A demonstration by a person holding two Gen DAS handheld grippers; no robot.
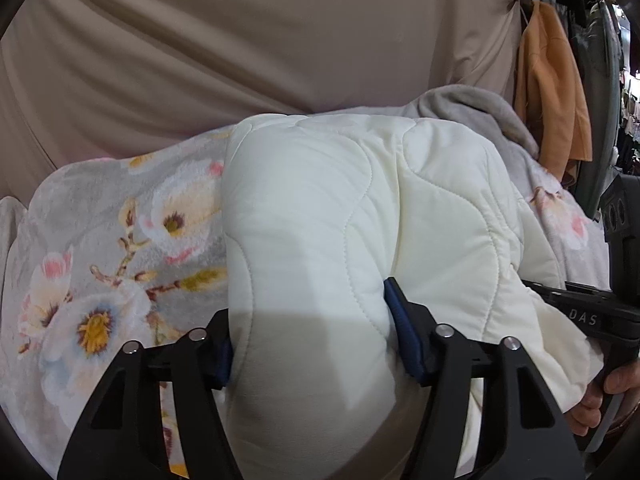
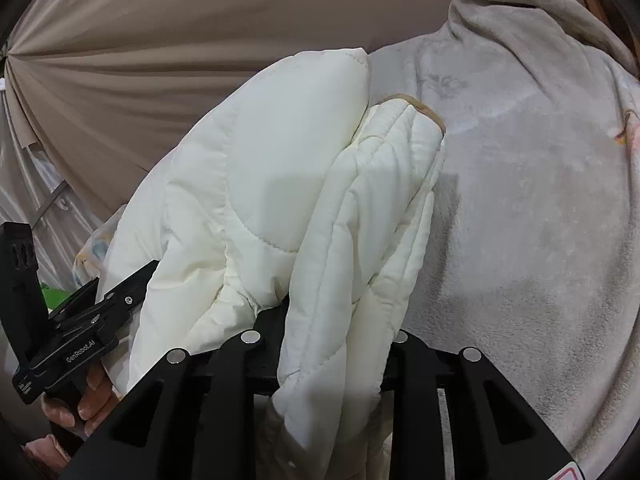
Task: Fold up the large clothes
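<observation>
On top of a grey fleece blanket with a printed flower pattern [image 1: 120,240] lay the cream-white quilted padded jacket [image 1: 360,208], folded into a thick bundle. Behind the blanket hung a beige draped cloth [image 1: 240,40], and an orange garment [image 1: 552,92] hung at the right edge of the left wrist view.

The left gripper [image 1: 312,344] had its 2 black fingers on either side of a rounded fold of the jacket. The blue pads [image 1: 404,332] pressed into the padding on both sides, so the fabric bulged between them; this claw was clamped on the jacket. Its jaws stood fairly wide because the fold was thick.

The right gripper [image 2: 332,344] was seen from its own camera with a bunched layer of the same jacket [image 2: 280,184] between its fingers and hanging over them. The fabric covered the fingertips, but the layer was pinched narrow where it passed between the black fingers, so this claw also gripped the jacket.

At the left of the right wrist view, a hand [image 2: 84,404] held the handle of the other gripper. The jacket's cuff with a tan edge [image 2: 416,108] pointed up toward the blanket.
</observation>
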